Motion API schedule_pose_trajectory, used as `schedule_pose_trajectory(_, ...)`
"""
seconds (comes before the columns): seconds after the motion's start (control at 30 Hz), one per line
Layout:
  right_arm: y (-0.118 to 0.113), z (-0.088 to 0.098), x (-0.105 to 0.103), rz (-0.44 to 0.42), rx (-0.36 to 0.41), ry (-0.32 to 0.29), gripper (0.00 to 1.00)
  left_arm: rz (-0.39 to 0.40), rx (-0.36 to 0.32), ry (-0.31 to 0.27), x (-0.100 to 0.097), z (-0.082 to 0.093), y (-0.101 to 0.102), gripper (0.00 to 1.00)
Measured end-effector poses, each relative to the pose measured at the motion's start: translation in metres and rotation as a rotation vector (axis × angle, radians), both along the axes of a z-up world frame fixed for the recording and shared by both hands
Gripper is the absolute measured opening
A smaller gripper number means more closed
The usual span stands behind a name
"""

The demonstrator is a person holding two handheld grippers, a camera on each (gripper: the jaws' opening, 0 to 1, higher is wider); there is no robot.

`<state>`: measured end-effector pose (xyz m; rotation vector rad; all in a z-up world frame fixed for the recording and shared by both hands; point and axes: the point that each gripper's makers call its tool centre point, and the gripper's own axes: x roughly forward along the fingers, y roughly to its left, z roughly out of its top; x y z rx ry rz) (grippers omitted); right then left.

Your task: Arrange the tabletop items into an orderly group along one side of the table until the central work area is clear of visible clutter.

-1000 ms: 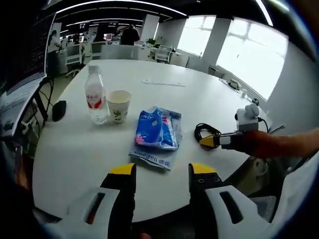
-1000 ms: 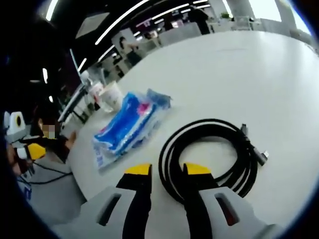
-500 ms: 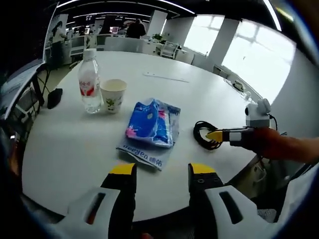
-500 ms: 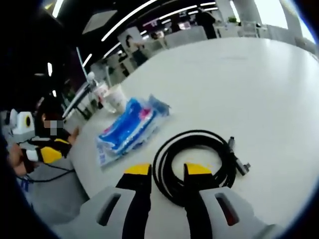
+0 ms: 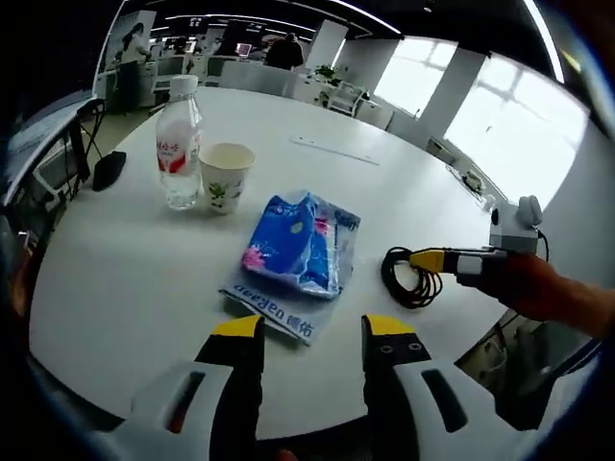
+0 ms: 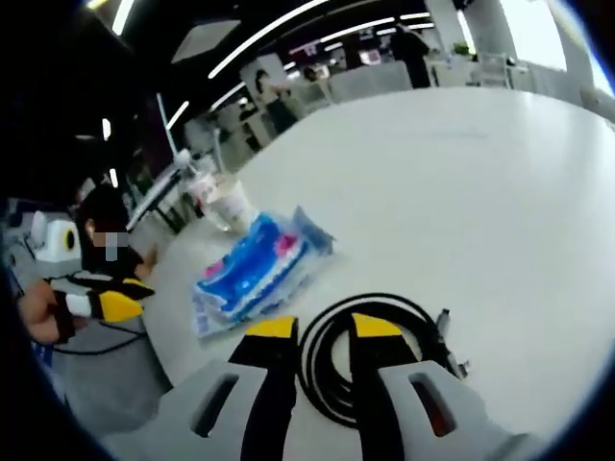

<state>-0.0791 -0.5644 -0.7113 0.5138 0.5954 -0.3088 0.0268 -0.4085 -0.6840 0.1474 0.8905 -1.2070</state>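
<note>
The coiled black cable (image 6: pixel 380 360) lies on the white tabletop (image 6: pixel 500 182) near its edge, and the right tool (image 6: pixel 324 328) stands directly over the near side of the coil. Its two yellow-tipped jaws are apart, one on either side of the cable's near strands; whether they touch the cable cannot be told. The cable's plug ends point off to the right of the coil in the right gripper view.

In the left gripper view the same cable (image 5: pixel 411 277) sits at the right, with the right tool (image 5: pixel 430 259) reaching in over it, held by a hand (image 5: pixel 538 288).

Beside the cable, toward the tabletop's middle, lies a blue tissue pack (image 5: pixel 300 245), resting partly on a flat printed packet (image 5: pixel 271 307). Farther on stand a paper cup (image 5: pixel 226 178) and a clear water bottle (image 5: pixel 179 144) with a red label, just beside each other. A thin pale strip (image 5: pixel 334 150) lies well apart on the far side.

The left tool (image 5: pixel 310 328) hovers above the tabletop's near edge, jaws apart and holding nothing, with the tissue pack ahead of it. A dark mouse (image 5: pixel 108 170) sits off to the left on another desk.
</note>
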Motion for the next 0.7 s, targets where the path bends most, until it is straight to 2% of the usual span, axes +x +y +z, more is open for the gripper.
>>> schedule_pose_trajectory(0.17, -0.005, 0.004, 0.011, 0.018, -0.012, -0.012, 0.18, 0.009, 0.008, 0.006, 0.005, -0.005, -0.008, 0.39)
schedule_pose_trajectory(0.4, -0.002, 0.01, 0.033, 0.068, -0.017, -0.017, 0.18, 0.04, 0.015, 0.055, 0.005, -0.015, -0.02, 0.38)
schedule_pose_trajectory(0.7, -0.014, 0.015, 0.069, 0.123, -0.025, -0.029, 0.19, 0.07, 0.04, 0.088, 0.007, -0.028, -0.029, 0.37)
